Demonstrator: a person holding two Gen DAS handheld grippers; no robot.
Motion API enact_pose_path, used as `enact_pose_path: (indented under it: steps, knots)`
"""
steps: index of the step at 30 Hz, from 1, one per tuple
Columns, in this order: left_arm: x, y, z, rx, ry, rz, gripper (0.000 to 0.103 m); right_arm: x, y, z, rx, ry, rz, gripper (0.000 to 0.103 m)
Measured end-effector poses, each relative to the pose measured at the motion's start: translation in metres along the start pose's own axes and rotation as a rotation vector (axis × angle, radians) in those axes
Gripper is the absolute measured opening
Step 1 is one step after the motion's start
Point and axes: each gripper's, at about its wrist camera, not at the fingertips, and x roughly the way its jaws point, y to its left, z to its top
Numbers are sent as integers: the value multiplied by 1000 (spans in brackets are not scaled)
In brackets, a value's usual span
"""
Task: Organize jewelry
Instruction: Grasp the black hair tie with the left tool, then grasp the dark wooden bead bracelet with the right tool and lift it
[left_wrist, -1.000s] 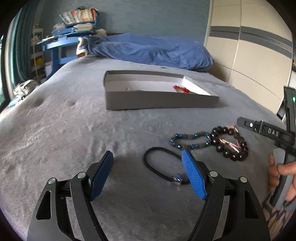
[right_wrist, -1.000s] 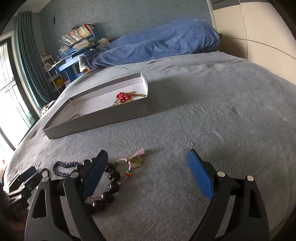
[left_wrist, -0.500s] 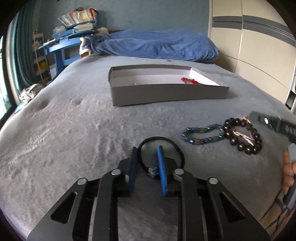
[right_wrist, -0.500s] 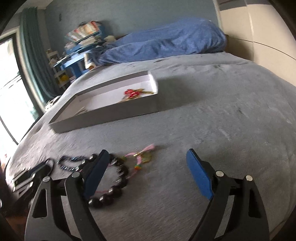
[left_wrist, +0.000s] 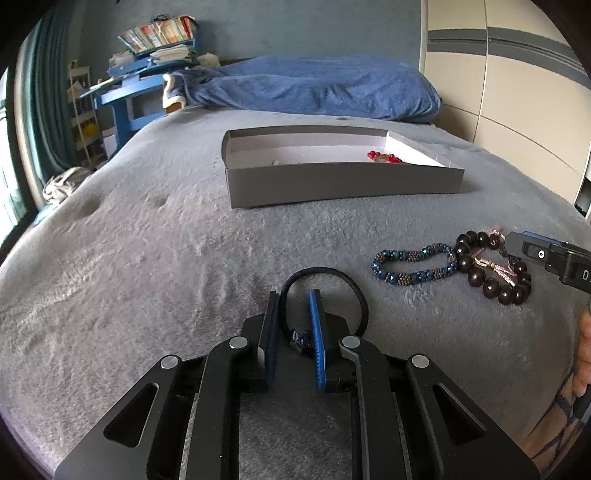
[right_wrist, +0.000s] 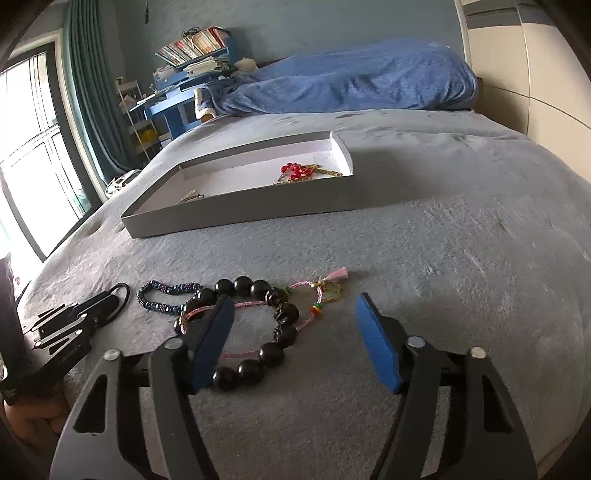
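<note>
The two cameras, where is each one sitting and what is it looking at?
Left wrist: on the left gripper, low over the bed, facing the grey box; its pads pinch the black hair tie.
Right wrist: on the open right gripper, above the dark bead bracelet.
Both show the box, the blue bead bracelet, the dark bead bracelet and each other's gripper.

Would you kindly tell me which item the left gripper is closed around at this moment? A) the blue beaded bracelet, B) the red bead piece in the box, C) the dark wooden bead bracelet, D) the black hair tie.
D: in the left wrist view the left gripper has its pads drawn close on the black hair tie, while the blue beaded bracelet and dark wooden bead bracelet lie untouched on the blanket.
</note>
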Motion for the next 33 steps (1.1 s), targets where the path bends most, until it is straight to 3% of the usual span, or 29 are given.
enact_pose_path:
  steps: [2,5,12,14,16,26,33]
  knots:
    - [0,-1,0,8,0,5,17,1,2,-2,-7,17,6,44]
    - [0,-3,0,16,-1,13,18,7,4,-3,-15,45,10,34]
    - [0,-3,0,22,0,17,18,16,1,-5,-3,69,22,29]
    - [0,-2,0,21,1,15,18,15,1,-5,-3,64,31,18]
    - [0,-3,0,23,5,16,18,12,1,-3,-1,53,37,15]
    - [0,2,7,3,21,-3,17,-16,-20,16,30,-93,-36,15]
    - [3,-2,7,26,38,11,18,-9,-48,21,137,-76,-75,15]
